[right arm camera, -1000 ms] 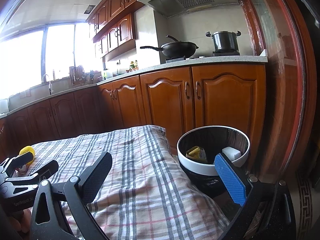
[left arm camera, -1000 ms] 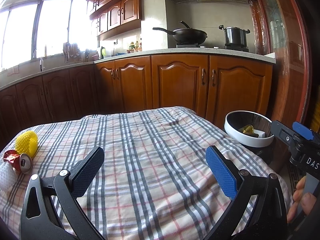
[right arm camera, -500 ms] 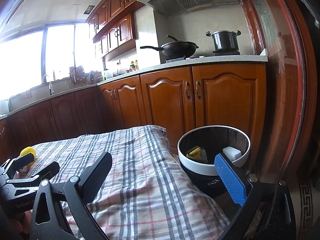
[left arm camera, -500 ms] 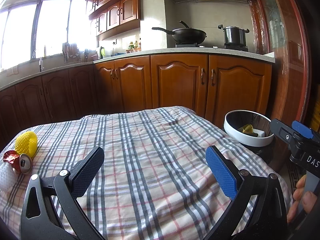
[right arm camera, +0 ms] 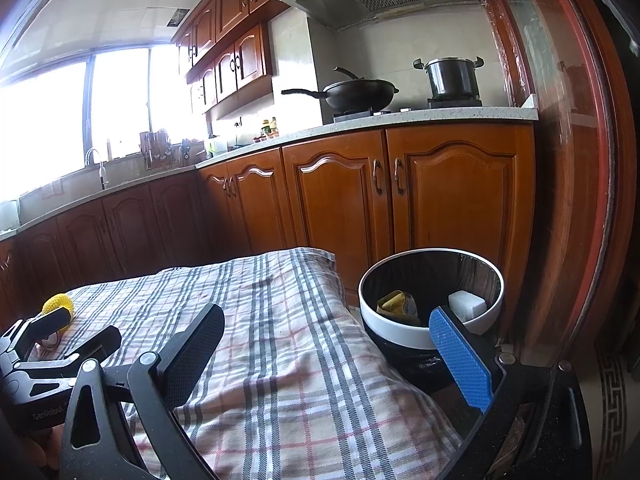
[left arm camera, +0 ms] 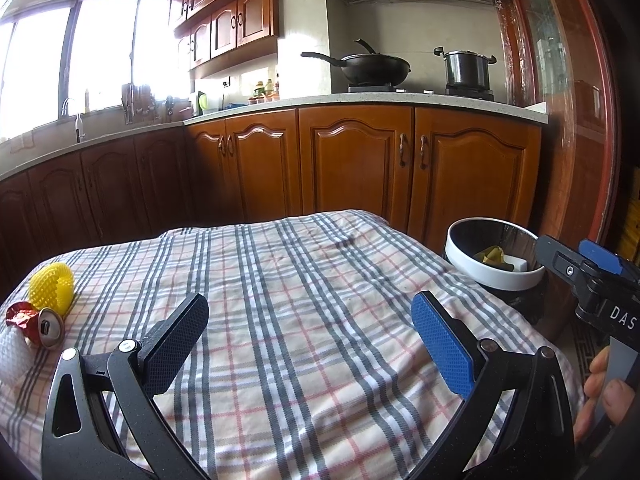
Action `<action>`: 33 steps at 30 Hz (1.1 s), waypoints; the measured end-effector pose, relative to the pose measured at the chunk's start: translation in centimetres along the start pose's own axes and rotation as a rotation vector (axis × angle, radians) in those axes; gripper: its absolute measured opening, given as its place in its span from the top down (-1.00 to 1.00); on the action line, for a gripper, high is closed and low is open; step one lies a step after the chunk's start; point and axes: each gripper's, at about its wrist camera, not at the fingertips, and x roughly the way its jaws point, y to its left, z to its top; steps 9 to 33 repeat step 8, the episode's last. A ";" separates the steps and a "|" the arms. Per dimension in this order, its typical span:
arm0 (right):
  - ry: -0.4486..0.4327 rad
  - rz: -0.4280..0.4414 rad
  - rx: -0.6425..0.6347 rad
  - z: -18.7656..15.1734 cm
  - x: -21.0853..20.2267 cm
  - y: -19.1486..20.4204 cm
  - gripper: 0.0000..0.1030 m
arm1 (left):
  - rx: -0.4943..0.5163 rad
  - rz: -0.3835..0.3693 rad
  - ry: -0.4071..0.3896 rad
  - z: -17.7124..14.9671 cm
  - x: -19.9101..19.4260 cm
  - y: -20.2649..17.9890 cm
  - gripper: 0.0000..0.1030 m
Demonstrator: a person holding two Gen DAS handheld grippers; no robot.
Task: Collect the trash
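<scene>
A yellow foam net (left arm camera: 52,290), a crushed red can (left arm camera: 38,322) and a white foam piece (left arm camera: 14,354) lie at the far left of the plaid-covered table (left arm camera: 300,320). A white-rimmed black trash bin (right arm camera: 430,308) stands off the table's right end and holds a yellow wrapper (right arm camera: 396,303) and a white block (right arm camera: 466,305). My left gripper (left arm camera: 310,326) is open and empty over the table's middle. My right gripper (right arm camera: 326,346) is open and empty near the bin; it also shows in the left wrist view (left arm camera: 592,276).
Wooden kitchen cabinets (left arm camera: 352,168) run behind the table, with a wok (left arm camera: 372,66) and a pot (left arm camera: 466,66) on the stove. A red-framed glass door (right arm camera: 576,200) stands at the right, just beyond the bin.
</scene>
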 end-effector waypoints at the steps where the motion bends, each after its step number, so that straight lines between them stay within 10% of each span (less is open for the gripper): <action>1: 0.003 -0.001 0.000 0.0 0.1 0.1 -1.00 | 0.000 0.000 0.002 0.0 0.0 0.1 -1.00; 33: 0.044 0.006 0.009 0.0 0.8 0.2 -1.00 | -0.016 0.001 0.021 0.1 0.5 0.6 -1.00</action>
